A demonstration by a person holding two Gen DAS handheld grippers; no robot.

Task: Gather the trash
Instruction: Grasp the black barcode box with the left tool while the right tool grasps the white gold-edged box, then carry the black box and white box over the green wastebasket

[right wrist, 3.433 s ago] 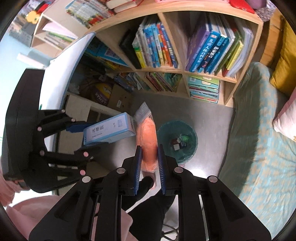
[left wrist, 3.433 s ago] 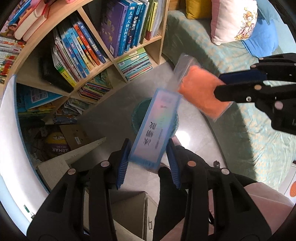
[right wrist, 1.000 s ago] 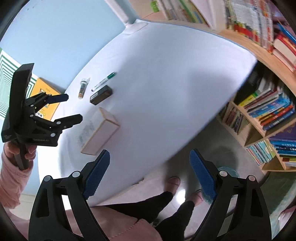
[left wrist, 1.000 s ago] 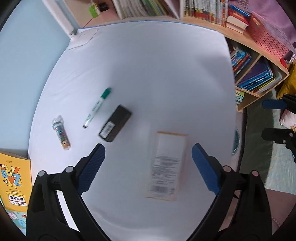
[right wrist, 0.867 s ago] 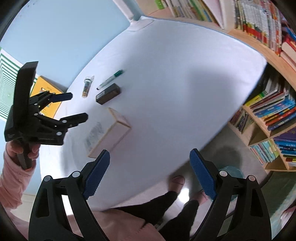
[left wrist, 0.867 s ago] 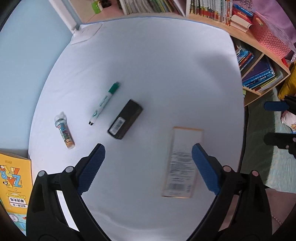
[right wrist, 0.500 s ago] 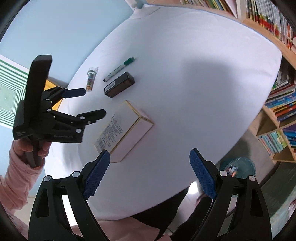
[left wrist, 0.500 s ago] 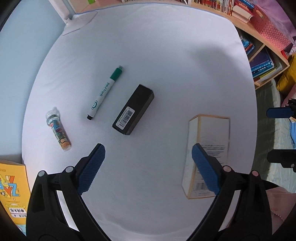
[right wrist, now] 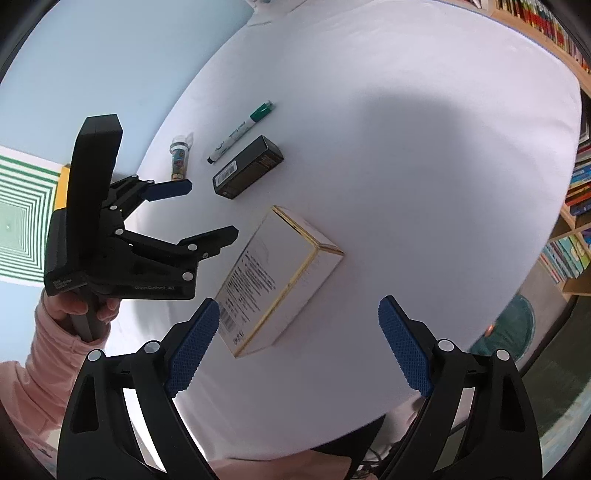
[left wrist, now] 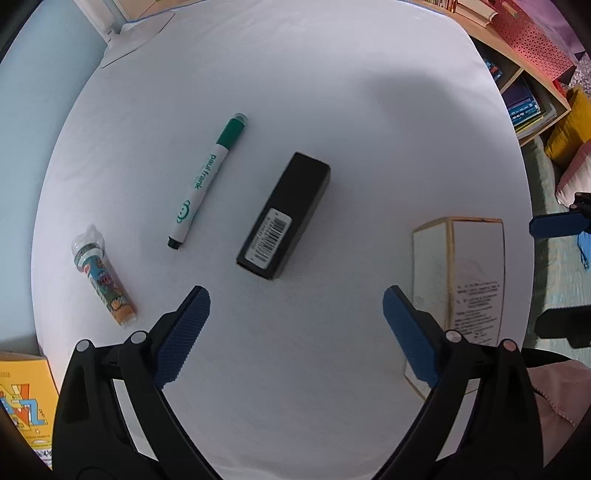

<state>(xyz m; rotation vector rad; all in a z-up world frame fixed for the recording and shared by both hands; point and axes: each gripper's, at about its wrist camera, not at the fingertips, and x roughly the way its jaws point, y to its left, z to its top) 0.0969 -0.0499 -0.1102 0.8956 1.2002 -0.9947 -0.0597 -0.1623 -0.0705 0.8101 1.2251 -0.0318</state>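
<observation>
On the white table [left wrist: 332, 92] lie a black box with a barcode label [left wrist: 284, 216], a white carton with gold edges [left wrist: 469, 280], a green-capped marker [left wrist: 208, 177] and a small colourful tube [left wrist: 103, 282]. My left gripper [left wrist: 295, 332] is open and empty, hovering just in front of the black box. My right gripper [right wrist: 299, 343] is open and empty above the white carton [right wrist: 277, 277]. The right wrist view also shows the left gripper [right wrist: 199, 210] near the black box [right wrist: 247, 167], and the green trash bin [right wrist: 509, 328] on the floor at the right.
A yellow book [left wrist: 22, 395] lies at the table's left edge. Bookshelves [right wrist: 576, 206] stand to the right beyond the table. A lamp base [left wrist: 136, 33] sits at the table's far end. A pink basket [left wrist: 528, 33] sits on the shelf.
Both grippers dropped the blue box and orange packet, then swung from the bin to the table. In the last second both moved lower and closer to the black box and the white carton.
</observation>
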